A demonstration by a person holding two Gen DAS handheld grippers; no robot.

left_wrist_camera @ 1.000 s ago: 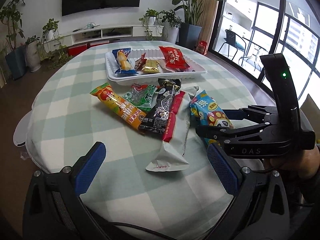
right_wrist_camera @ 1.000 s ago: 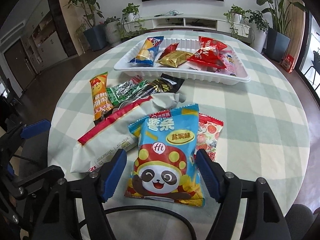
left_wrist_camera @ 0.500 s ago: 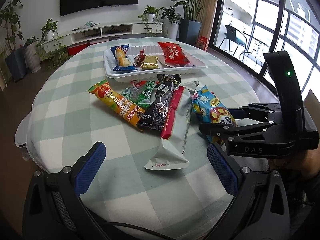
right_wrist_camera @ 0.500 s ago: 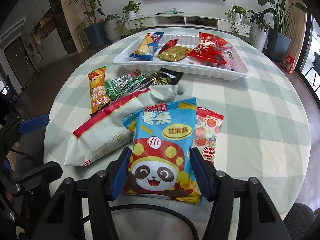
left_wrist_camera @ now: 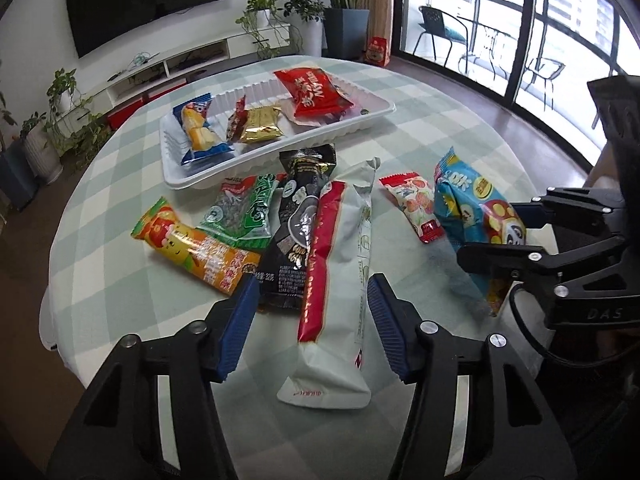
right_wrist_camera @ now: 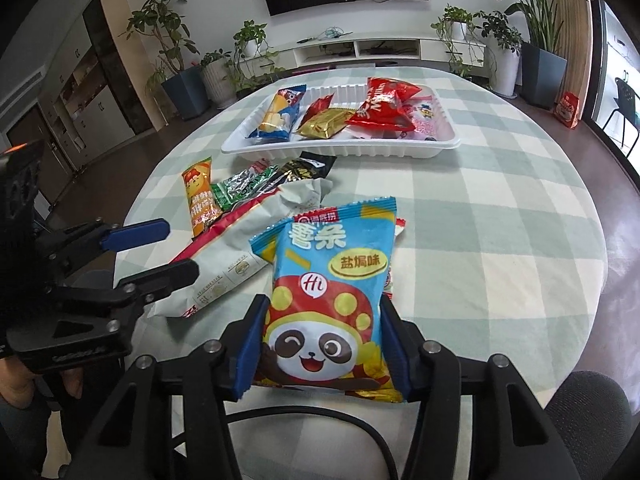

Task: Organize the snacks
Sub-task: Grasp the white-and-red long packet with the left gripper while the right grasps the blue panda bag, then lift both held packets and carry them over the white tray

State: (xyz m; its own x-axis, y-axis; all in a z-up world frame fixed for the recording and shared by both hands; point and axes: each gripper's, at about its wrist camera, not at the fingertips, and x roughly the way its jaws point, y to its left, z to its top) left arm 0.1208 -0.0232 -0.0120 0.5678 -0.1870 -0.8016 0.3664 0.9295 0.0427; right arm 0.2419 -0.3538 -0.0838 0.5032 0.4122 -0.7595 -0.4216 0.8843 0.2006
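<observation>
The right gripper (right_wrist_camera: 324, 344) has its jaws clamped on the blue panda snack bag (right_wrist_camera: 332, 300), printed "Hi" and "盐焗味", at the table's (right_wrist_camera: 500, 200) 6 o'clock edge. The left gripper (left_wrist_camera: 308, 320) holds its jaws wide, straddling the white-and-red long packet (left_wrist_camera: 344, 280). At 12 o'clock the white tray (right_wrist_camera: 444, 146) carries a red bag (right_wrist_camera: 384, 110) and a gold sachet (right_wrist_camera: 324, 124). "DAS" shows on the right gripper's body.

blue panda snack bag (right_wrist_camera: 326, 300) between right gripper (right_wrist_camera: 322, 352) pads, white tray (right_wrist_camera: 400, 147) beyond
</observation>
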